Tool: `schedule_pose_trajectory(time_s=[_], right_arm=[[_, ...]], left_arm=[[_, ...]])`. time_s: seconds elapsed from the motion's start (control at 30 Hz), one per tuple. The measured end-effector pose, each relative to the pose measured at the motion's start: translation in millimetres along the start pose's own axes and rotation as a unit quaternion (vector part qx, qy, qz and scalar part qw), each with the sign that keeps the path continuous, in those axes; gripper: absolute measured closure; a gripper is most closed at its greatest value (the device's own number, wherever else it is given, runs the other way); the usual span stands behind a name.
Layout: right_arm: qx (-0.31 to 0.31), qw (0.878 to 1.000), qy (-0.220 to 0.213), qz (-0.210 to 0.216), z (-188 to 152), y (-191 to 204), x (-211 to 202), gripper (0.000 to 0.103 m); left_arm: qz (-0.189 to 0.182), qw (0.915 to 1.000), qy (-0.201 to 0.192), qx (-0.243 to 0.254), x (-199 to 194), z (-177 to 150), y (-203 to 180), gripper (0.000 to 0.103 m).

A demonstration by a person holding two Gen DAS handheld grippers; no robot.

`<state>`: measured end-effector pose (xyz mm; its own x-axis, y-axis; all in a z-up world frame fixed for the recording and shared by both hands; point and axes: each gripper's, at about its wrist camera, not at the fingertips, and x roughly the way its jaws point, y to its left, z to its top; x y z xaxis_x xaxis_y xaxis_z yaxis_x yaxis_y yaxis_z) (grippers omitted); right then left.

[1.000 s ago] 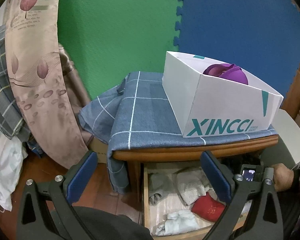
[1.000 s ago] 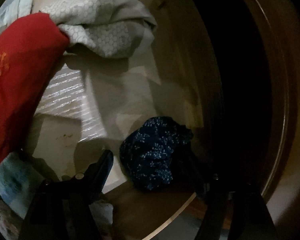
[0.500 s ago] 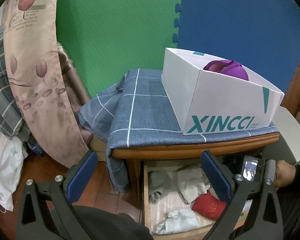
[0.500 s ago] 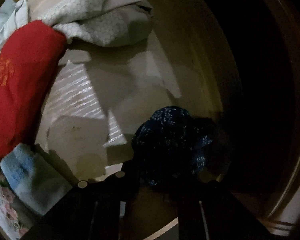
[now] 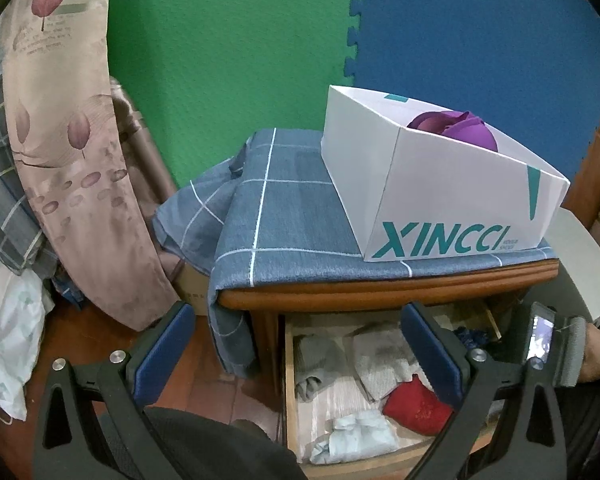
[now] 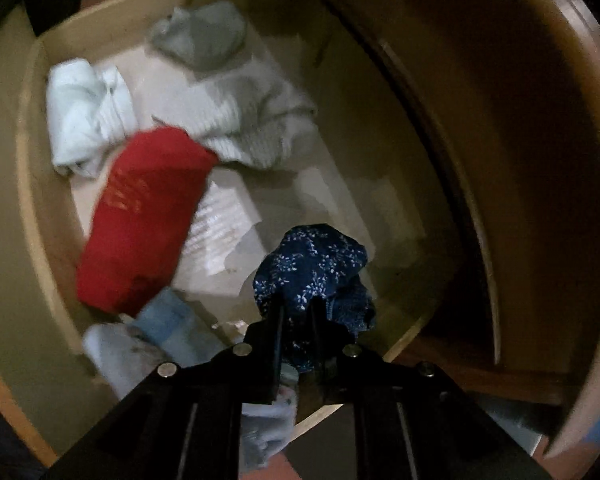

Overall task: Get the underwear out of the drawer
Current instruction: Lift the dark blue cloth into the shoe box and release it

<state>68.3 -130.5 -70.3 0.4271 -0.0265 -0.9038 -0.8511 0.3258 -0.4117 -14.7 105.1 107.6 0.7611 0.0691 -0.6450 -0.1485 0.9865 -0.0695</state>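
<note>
Navy floral underwear (image 6: pixel 316 264), bunched, is pinched in the right tongs (image 6: pixel 296 316) above the open wooden drawer (image 6: pixel 32 216).

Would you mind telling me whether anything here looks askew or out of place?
The white XINCCI box sits skewed on the nightstand, one corner jutting past the front edge. The blue checked cloth hangs bunched off the left side. Clothes in the drawer lie loose and unfolded.
</note>
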Motion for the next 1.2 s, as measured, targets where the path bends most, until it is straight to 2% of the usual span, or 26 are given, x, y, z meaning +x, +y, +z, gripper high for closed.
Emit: schedule_pose_trajectory(time_s=[0.13, 0.17, 0.2, 0.23, 0.37, 0.53, 0.73, 0.97, 1.2], right_arm=[[0.024, 0.999, -0.023, 0.001, -3, 5, -25, 0.091], [0.030, 0.999, -0.028, 0.002, -4, 25, -29, 0.091], [0.038, 0.999, -0.034, 0.005, -4, 26, -35, 0.091], [0.050, 0.998, -0.041, 0.012, -4, 12, -24, 0.091], [0.111, 0.990, -0.063, 0.056, -6, -1, -39, 0.091], [0.208, 0.964, -0.088, 0.143, -19, -23, -52, 0.091], [0.283, 0.930, -0.110, 0.204, -38, -37, -73, 0.091], [0.337, 0.897, -0.148, 0.245, -50, -51, -97, 0.091], [0.364, 0.867, -0.211, 0.267, -55, -68, -150, 0.091]], left_arm=[[-0.002, 1.0000, 0.002, -0.001, 1, 1, 1, 0.001], [-0.002, 1.0000, 0.003, -0.001, 1, 1, 1, 0.001], [-0.002, 1.0000, 0.003, -0.001, 1, 1, 2, 0.001], [-0.003, 1.0000, 0.003, -0.002, 1, 1, 2, 0.001], [-0.004, 1.0000, 0.004, -0.003, 2, 2, 3, 0.001], [-0.003, 1.0000, 0.005, -0.002, 2, 2, 3, 0.001], [-0.007, 0.9999, 0.011, -0.009, 3, 2, 5, 0.001], [-0.014, 0.9994, 0.020, -0.026, 3, 2, 11, 0.001], [-0.017, 0.9989, 0.030, -0.031, 5, 2, 12, 0.001]])
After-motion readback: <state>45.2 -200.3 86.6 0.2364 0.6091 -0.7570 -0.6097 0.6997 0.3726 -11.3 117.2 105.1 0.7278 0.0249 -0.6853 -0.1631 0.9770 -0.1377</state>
